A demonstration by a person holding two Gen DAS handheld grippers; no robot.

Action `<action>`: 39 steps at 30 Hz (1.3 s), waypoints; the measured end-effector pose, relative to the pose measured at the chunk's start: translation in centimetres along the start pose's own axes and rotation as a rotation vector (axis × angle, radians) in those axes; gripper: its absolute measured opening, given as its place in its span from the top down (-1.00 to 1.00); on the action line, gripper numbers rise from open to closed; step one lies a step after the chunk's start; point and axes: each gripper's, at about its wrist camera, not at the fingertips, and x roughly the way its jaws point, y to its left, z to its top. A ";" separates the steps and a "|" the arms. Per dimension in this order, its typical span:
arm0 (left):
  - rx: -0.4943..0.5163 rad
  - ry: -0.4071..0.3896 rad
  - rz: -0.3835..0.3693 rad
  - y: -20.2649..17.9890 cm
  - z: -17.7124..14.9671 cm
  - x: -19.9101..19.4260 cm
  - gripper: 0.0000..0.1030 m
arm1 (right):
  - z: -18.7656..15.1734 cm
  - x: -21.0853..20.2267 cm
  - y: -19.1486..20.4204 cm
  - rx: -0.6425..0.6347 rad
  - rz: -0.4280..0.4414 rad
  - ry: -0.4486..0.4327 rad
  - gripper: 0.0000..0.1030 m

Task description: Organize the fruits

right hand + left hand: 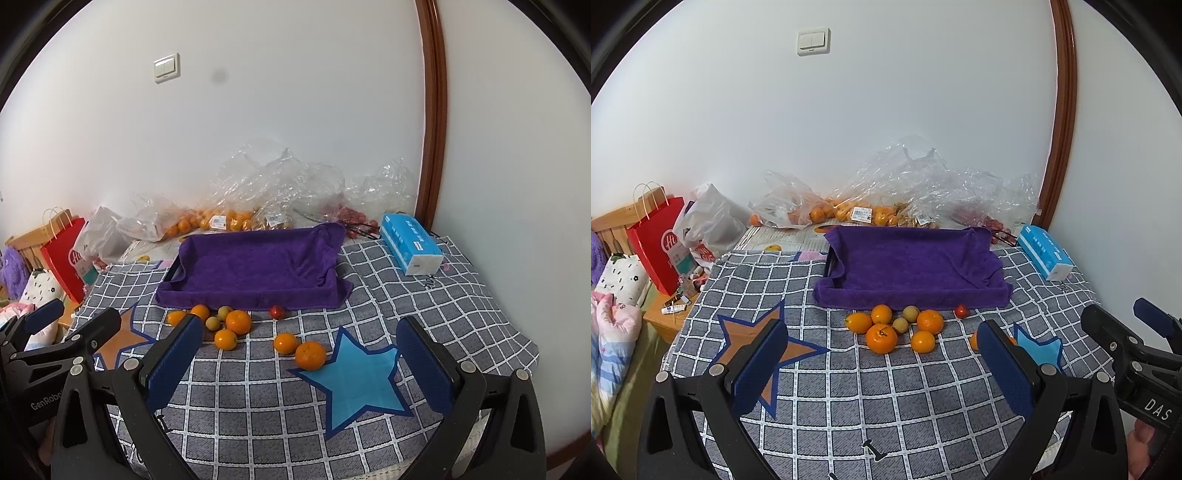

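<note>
Several oranges [881, 338] [238, 322] lie loose on the checked cloth in front of a tray lined with a purple towel [908, 266] [255, 267]. Among them are two small brownish-green fruits [910, 314] [213, 323] and a small red fruit [961, 312] [277, 312]. Two more oranges [310, 355] lie apart, nearer the blue star. My left gripper [882, 363] is open above the cloth, short of the orange cluster, holding nothing. My right gripper [301, 363] is open too, with the two separate oranges just ahead between its fingers' line. The tray holds no fruit.
Clear plastic bags [886, 199] [258, 195] with more oranges lie against the wall behind the tray. A blue tissue pack [1045, 254] [412, 245] sits at the right rear. A red paper bag [659, 243] [64, 258] and bedding stand off the left edge.
</note>
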 end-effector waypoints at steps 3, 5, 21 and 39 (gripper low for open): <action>-0.001 -0.004 -0.007 0.1 0.0 -0.3 -1.00 | 0.0 0.0 0.0 -0.001 0.001 -0.001 -0.99; 0.002 -0.008 -0.004 -0.1 0.0 -0.4 -1.00 | 0.1 -0.1 0.1 -0.005 -0.002 -0.004 -0.99; -0.008 -0.010 0.002 0.0 -0.1 -0.2 -1.00 | -0.1 -0.3 0.0 -0.004 -0.003 -0.017 -0.99; -0.069 0.024 0.058 2.6 -1.5 3.2 -1.00 | -1.3 2.0 -1.0 0.017 0.039 -0.088 -0.99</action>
